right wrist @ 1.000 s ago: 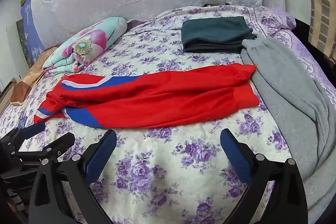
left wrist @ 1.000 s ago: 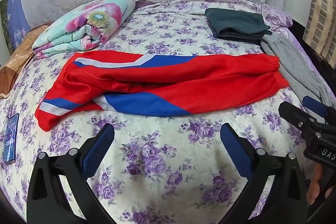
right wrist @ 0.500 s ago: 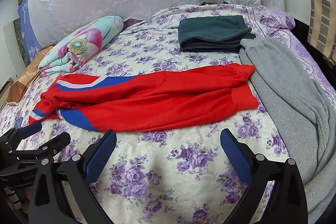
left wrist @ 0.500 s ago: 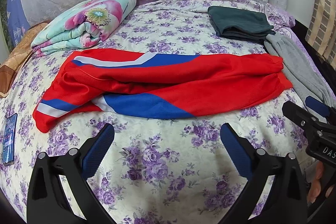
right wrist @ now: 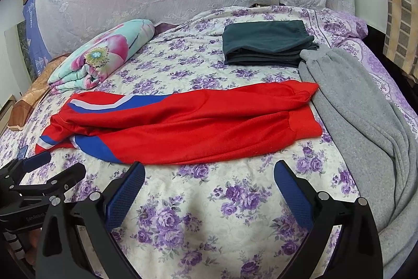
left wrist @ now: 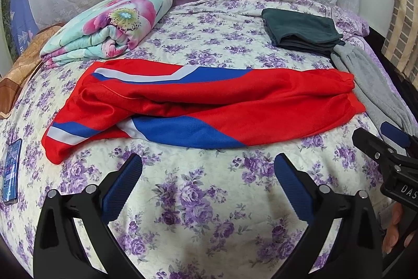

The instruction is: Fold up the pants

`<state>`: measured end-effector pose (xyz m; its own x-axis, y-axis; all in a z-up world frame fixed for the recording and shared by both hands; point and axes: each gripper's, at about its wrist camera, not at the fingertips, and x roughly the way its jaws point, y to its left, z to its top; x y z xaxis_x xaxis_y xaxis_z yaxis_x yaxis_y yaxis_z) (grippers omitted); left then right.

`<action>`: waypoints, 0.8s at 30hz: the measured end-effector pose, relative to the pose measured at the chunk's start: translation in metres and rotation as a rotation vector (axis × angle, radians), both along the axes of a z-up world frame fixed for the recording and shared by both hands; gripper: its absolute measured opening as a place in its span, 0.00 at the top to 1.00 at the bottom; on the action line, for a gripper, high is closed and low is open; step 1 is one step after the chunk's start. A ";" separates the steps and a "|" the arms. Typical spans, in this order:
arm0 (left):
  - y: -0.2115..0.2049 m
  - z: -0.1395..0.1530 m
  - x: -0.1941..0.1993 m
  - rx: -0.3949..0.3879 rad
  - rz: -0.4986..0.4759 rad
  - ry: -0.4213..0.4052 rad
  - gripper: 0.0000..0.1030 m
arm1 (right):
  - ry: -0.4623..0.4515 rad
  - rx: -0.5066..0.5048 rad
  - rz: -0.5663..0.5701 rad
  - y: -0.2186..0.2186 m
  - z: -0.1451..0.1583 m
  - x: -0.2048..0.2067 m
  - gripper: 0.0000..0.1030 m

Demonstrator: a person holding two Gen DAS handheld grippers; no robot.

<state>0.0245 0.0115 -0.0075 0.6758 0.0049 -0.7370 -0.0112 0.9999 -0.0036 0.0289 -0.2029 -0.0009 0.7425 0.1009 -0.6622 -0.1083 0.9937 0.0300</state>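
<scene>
Red pants with blue and white stripes [left wrist: 198, 106] lie lengthwise across the flowered bed, waist at the left, leg cuffs at the right; they also show in the right wrist view [right wrist: 183, 127]. My left gripper [left wrist: 207, 169] is open and empty, just in front of the pants' near edge. My right gripper [right wrist: 209, 175] is open and empty, near the pants' near edge toward the cuff half. Each gripper shows at the side of the other's view.
Folded dark green clothes [right wrist: 266, 46] lie at the back right. Grey pants [right wrist: 360, 117] drape over the right bed edge. A folded floral quilt [left wrist: 109, 28] sits at the back left. A phone [left wrist: 10, 171] lies at the left.
Both grippers have moved a little forward toward the pants, which now sit slightly closer in both views. The pants have not moved. Both grippers stay open.
</scene>
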 end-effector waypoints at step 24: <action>0.002 0.002 -0.003 -0.003 0.002 0.001 0.04 | 0.007 0.008 -0.002 -0.007 -0.005 -0.004 0.03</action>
